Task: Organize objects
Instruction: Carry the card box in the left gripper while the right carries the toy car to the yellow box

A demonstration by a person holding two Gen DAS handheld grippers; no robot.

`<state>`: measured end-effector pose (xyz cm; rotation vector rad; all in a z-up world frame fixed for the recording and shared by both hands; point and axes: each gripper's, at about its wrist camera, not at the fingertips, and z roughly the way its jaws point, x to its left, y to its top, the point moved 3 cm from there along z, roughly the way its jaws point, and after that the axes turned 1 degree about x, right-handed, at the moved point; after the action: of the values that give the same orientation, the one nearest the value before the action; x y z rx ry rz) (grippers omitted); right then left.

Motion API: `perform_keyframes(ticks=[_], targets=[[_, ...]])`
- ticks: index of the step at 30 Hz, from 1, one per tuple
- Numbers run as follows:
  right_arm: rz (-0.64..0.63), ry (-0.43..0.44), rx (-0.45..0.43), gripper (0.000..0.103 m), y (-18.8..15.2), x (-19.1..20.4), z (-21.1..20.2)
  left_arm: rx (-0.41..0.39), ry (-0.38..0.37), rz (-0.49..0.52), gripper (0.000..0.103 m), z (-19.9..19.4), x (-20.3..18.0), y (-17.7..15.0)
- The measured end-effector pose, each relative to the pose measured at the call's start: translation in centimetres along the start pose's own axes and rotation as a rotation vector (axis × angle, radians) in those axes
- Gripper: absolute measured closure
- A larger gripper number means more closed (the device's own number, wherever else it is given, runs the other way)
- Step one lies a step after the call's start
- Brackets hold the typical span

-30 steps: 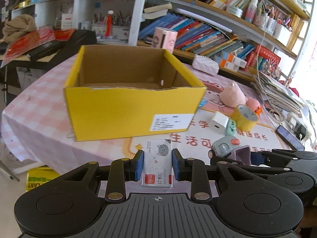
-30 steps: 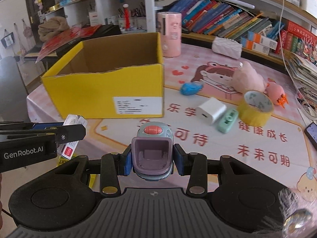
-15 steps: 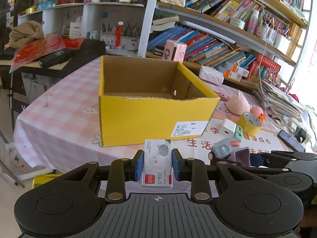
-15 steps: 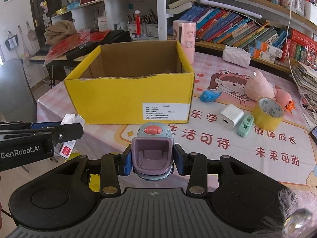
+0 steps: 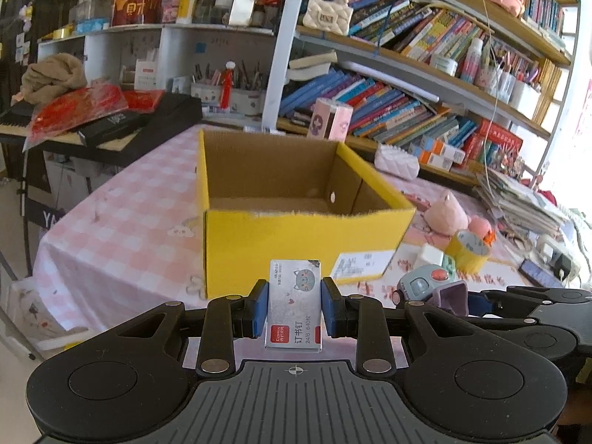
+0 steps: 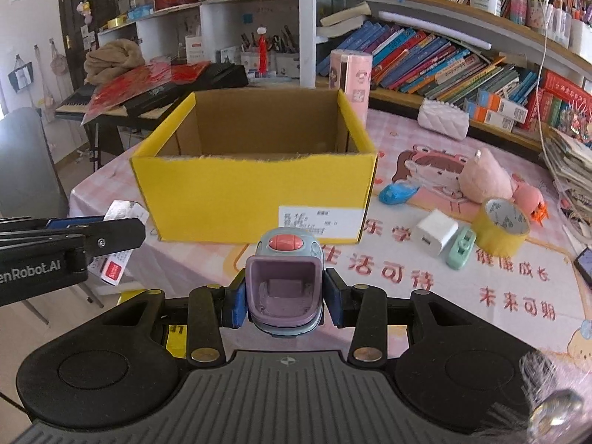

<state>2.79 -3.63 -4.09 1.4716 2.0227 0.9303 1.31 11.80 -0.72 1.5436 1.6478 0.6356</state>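
Observation:
My left gripper (image 5: 295,309) is shut on a small white box of staples (image 5: 294,305) with a grey cat on it, held upright in front of the yellow cardboard box (image 5: 296,236). The open-topped yellow box (image 6: 255,199) stands on the pink table, and what shows of its inside is bare. My right gripper (image 6: 284,298) is shut on a blue and purple toy with a red button (image 6: 284,281). In the right wrist view the left gripper (image 6: 111,236) with the staple box (image 6: 120,236) reaches in from the left edge.
On the table right of the box lie a blue toy (image 6: 397,193), a white charger (image 6: 436,232), a green correction tape (image 6: 461,249), a yellow tape roll (image 6: 501,226), a pink plush (image 6: 484,177) and a phone (image 6: 584,261). Bookshelves (image 5: 407,85) stand behind. The table edge (image 5: 48,251) falls away left.
Both grippers have drawn back and risen a little from the yellow box, which now looks smaller and farther. Their holds on the staple box and the toy are unchanged.

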Motion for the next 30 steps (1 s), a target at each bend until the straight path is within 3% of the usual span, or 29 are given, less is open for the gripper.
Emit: perform_keyframes(ticks=[10, 14, 22, 30], targets=[[-0.006, 0.017, -0.142, 0.064, 6.4, -1.4, 0.7, -0.11, 0.022, -0.01, 0.075, 2.1, 0.3, 6.0], [-0.016, 0.029, -0.178, 0.064, 9.3, -2.0, 2.3, -0.119, 0.044, -0.013, 0.075, 4.1, 0.3, 7.8], [-0.103, 0.063, -0.183, 0.064, 13.4, -3.1, 7.6, -0.057, 0.096, -0.034, 0.075, 9.6, 0.7, 9.7], [-0.313, 0.114, -0.117, 0.064, 15.1, -2.9, 13.7, 0.05, 0.151, -0.025, 0.075, 14.9, 0.8, 10.4]])
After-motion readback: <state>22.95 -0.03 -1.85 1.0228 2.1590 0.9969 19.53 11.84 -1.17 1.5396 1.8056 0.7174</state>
